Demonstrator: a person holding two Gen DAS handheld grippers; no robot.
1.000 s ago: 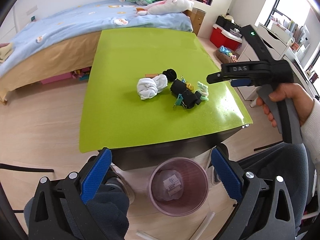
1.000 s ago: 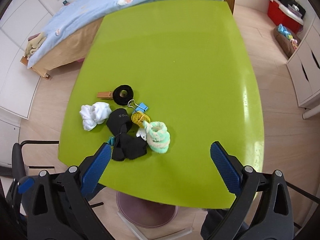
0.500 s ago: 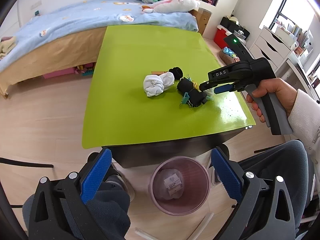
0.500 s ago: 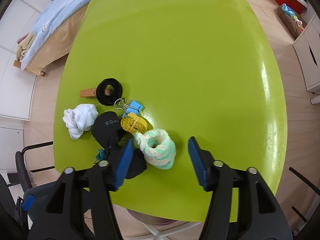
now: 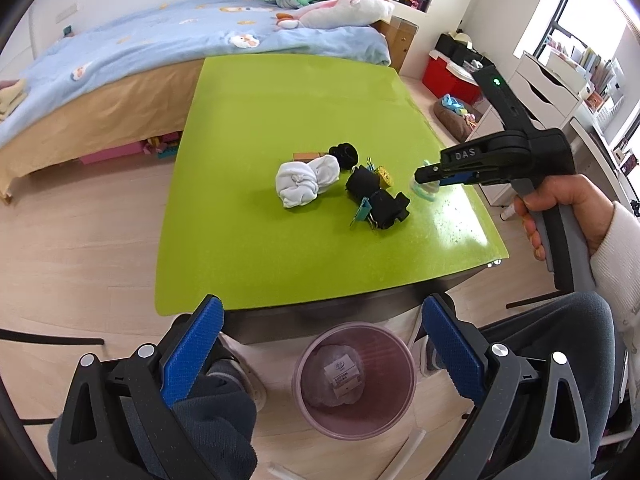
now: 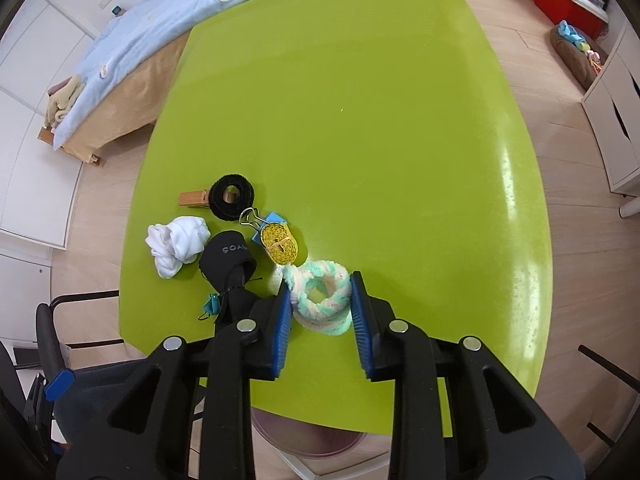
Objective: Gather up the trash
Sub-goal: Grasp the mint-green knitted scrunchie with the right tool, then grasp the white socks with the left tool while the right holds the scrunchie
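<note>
A bright green table [image 6: 360,100] stands beside a bed with a light blue quilt [image 5: 160,40]. Near the table's front edge lies a small cluster of odds and ends.

The right wrist view looks steeply down on the cluster. The right gripper [image 6: 320,300] has just been closing, and its two blue pads now sit against either side of a fluffy mint-and-cream scrunchie [image 6: 320,296], which lies on the table between them. Just behind the scrunchie is a coiled yellow tape measure [image 6: 280,242] resting against a blue binder clip [image 6: 264,226]. Further back is a black fuzzy ring [image 6: 231,197] touching a wooden clothespin [image 6: 192,199]. To the left lie a balled white sock [image 6: 176,242] and a black sock [image 6: 230,264], with a small teal clip [image 6: 211,304] beside the black one.

The left wrist view shows what the other cannot: the right gripper from the side, held in a person's hand [image 5: 560,204] with a white sleeve, its tip almost hiding the scrunchie. It also shows a pinkish translucent waste bin [image 5: 356,378] on the floor below the table's front edge, with a labelled packet inside. The left gripper [image 5: 320,344] hangs above that bin with its jaws spread wide and nothing between them.
</note>
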